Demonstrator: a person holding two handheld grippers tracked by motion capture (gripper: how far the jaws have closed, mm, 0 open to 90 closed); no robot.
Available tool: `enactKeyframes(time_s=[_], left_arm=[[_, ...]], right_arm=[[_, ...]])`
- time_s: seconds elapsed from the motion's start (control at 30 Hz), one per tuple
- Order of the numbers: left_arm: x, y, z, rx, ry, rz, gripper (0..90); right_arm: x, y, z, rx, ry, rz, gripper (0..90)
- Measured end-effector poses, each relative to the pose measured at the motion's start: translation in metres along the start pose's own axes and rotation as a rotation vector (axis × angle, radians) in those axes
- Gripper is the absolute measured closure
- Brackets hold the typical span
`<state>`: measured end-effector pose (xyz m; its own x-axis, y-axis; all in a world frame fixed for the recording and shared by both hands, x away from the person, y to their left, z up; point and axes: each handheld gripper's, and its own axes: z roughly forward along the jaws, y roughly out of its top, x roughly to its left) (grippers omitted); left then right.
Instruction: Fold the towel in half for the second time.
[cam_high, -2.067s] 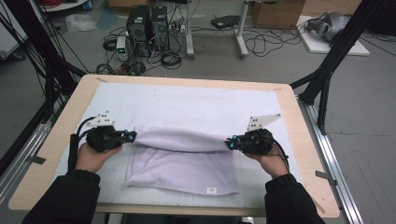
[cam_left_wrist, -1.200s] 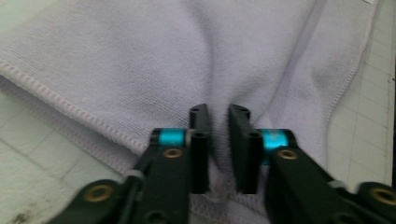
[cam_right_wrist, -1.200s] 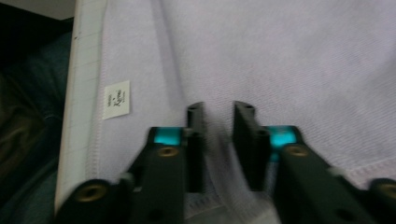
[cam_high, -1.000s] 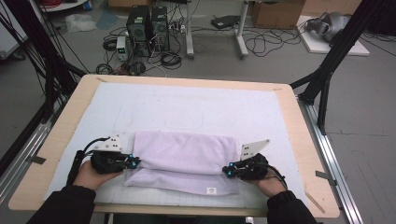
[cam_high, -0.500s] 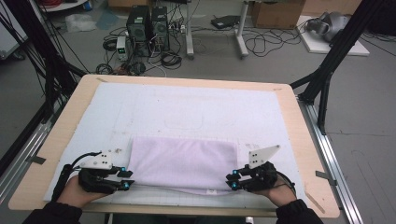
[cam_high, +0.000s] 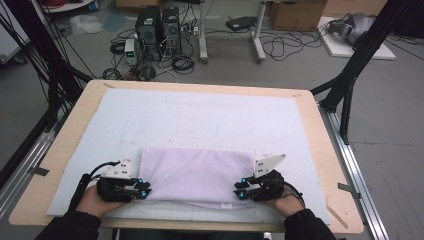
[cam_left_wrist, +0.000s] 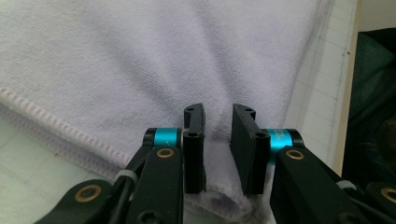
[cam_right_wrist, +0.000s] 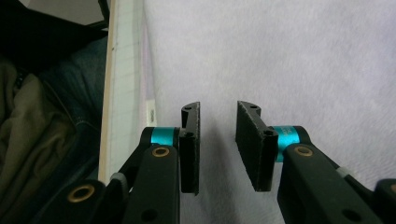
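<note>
Two grippers are seen at the near edge of the table (cam_high: 320, 130), one at each end of a folded lilac towel (cam_high: 197, 172). The towel is laid flat on a white mat (cam_high: 200, 117) (a gridded sheet covering most of the tabletop), close to the near edge and roughly midway between the left and right edges.

At the towel's near left corner the left gripper (cam_high: 145, 191) is held low, pointed inward. In the left gripper view (cam_left_wrist: 218, 147) its jaws are parted by a narrow gap, having just been closing a little, and the towel's hemmed corner is seen below and between them; no pinch on the cloth is shown, and the pads stand clear of each other.

At the near right corner the right gripper (cam_high: 239, 192) is likewise pointed inward. In the right gripper view (cam_right_wrist: 218, 144) its jaws are also set slightly apart, with the smooth towel surface lying under the gap and nothing gripped. The table's wooden edge is seen at the left of that view, just beside the towel's border.
</note>
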<state>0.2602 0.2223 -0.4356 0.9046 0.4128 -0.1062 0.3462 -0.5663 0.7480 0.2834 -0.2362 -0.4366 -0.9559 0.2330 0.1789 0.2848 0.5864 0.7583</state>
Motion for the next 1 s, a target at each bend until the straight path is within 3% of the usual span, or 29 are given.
enactKeyframes(time_s=[0.17, 0.3, 0.47, 0.57, 0.7, 0.73, 0.9, 1.0], left_arm=[[-0.005, -0.005, -0.006, 0.01, 0.032, 0.036, 72.7], [-0.002, -0.004, -0.01, -0.006, 0.036, 0.014, 65.6], [0.016, 0.01, -0.019, -0.051, 0.113, -0.011, 58.2], [0.035, 0.021, -0.017, -0.09, 0.163, -0.06, 53.7], [0.064, 0.033, -0.005, -0.109, 0.236, -0.113, 50.4], [0.068, 0.034, -0.002, -0.105, 0.249, -0.124, 47.7], [0.086, 0.029, 0.015, -0.07, 0.25, -0.205, 41.8], [0.09, 0.027, 0.023, -0.042, 0.245, -0.223, 42.5]], right_arm=[[0.003, -0.009, 0.0, 0.022, -0.015, -0.011, 72.1], [0.001, -0.006, -0.004, 0.008, -0.031, -0.003, 67.2], [-0.02, 0.008, -0.025, -0.055, -0.168, 0.037, 56.5], [-0.041, 0.016, -0.031, -0.059, -0.253, 0.067, 48.7], [-0.068, 0.016, -0.032, -0.08, -0.33, 0.114, 39.7], [-0.076, 0.013, -0.031, -0.09, -0.329, 0.151, 38.3], [-0.092, 0.003, -0.021, -0.071, -0.285, 0.208, 35.7], [-0.098, -0.001, -0.015, -0.061, -0.245, 0.237, 38.2]])
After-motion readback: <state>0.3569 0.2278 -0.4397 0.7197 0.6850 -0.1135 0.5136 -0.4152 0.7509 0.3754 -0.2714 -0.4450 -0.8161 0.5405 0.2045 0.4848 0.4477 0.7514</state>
